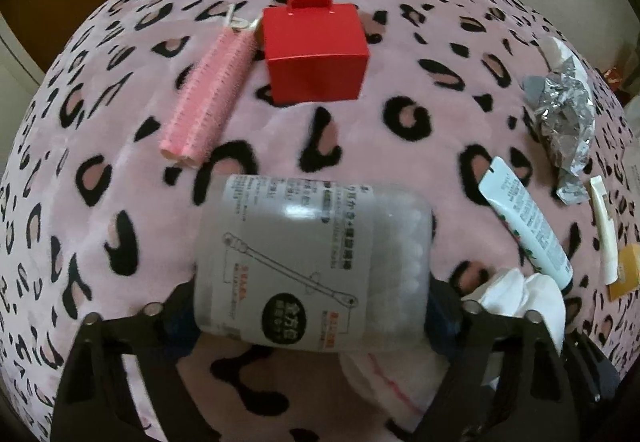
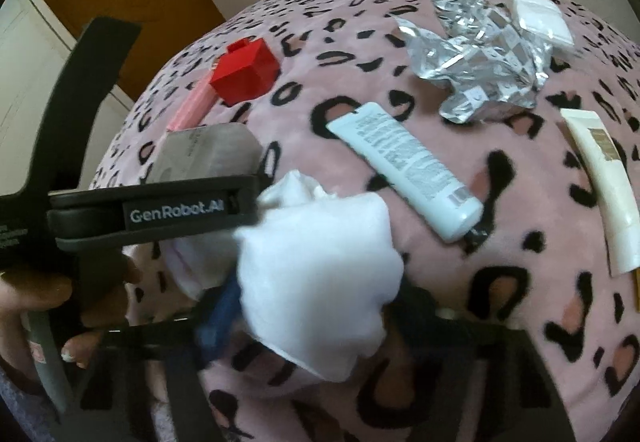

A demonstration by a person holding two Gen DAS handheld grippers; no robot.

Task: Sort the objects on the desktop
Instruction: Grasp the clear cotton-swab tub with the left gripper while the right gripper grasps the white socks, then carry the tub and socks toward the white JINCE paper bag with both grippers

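A frosted cotton swab box (image 1: pixel 312 266) lies on the pink leopard blanket (image 1: pixel 360 121). My left gripper (image 1: pixel 312 314) is shut on it, a pad against each side. In the right wrist view the box (image 2: pixel 204 153) shows grey behind the left gripper's finger (image 2: pixel 180 213). My right gripper (image 2: pixel 320 306) is shut on a crumpled white tissue (image 2: pixel 320 282), which bulges up between the fingers. The same tissue (image 1: pixel 520 298) sits at the lower right of the left wrist view. Both grippers point steeply down, close side by side.
On the blanket lie a red box (image 1: pixel 316 53), pink hair rollers (image 1: pixel 208 93), a pale blue tube (image 2: pixel 404 165), crumpled foil (image 2: pixel 476 53), a cream tube (image 2: pixel 604 193) and a white packet (image 2: pixel 540 13). A hand (image 2: pixel 40 302) holds the left gripper. More white paper (image 1: pixel 384 382) lies below the box.
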